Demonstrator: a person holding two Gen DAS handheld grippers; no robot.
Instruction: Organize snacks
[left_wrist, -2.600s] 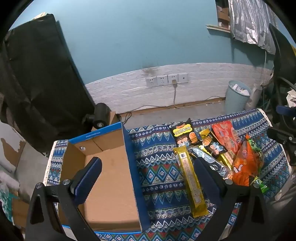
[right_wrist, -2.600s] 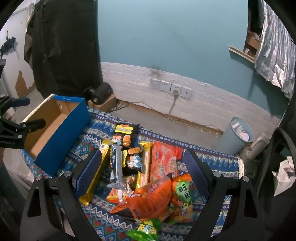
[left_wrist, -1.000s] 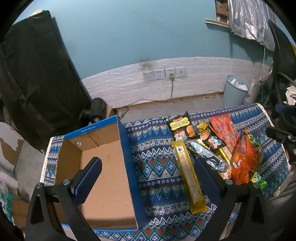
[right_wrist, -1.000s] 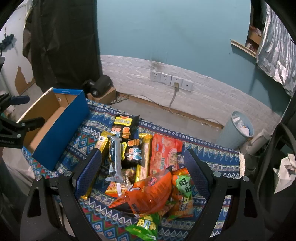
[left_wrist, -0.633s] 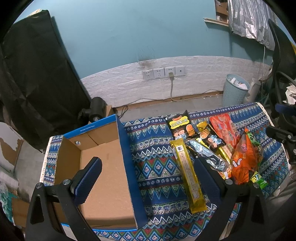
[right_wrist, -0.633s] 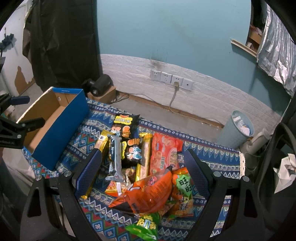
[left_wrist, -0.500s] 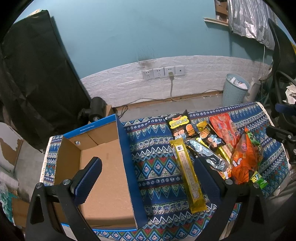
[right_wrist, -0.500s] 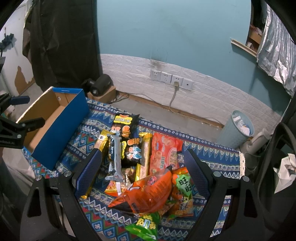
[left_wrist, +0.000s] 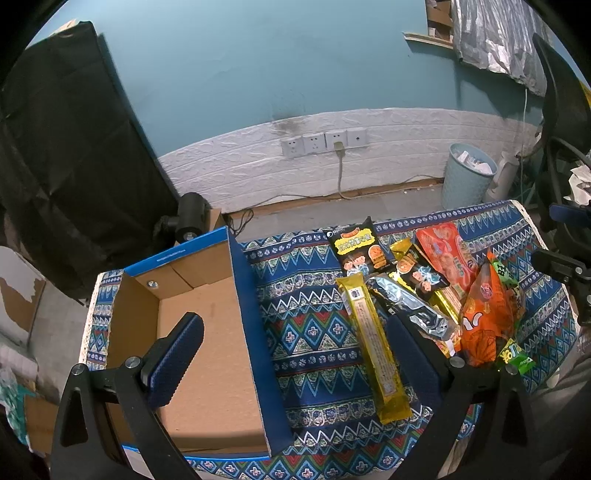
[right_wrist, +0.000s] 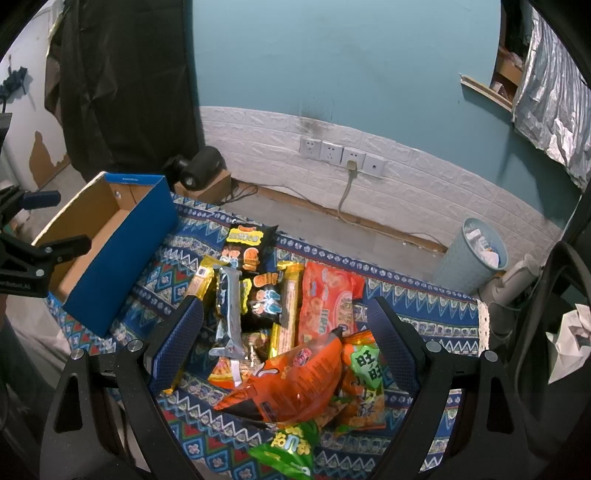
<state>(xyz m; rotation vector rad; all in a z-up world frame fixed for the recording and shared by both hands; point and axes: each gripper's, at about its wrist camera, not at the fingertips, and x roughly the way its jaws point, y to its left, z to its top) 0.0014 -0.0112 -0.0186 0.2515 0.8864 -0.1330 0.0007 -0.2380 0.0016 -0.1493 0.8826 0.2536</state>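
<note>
Both grippers, left gripper (left_wrist: 295, 347) and right gripper (right_wrist: 284, 332), stand spread wide and empty. The snack packets (right_wrist: 295, 332) lie heaped on the patterned blue cloth (left_wrist: 310, 317), right of the blue-sided cardboard box (left_wrist: 207, 332). One green-labelled packet (right_wrist: 365, 369) reads "旺旺". Teal wall (right_wrist: 332, 66), white sockets (left_wrist: 325, 142).

A table covered by a blue patterned cloth (left_wrist: 306, 325) carries everything. On it, to the left of the left tool, sits an open blue cardboard box (left_wrist: 207, 332). A pile of snack packets (right_wrist: 280, 317) lies on the cloth straight ahead of the right tool; a long gold packet (left_wrist: 373, 343) is the nearest to the box, well apart from it.
</note>
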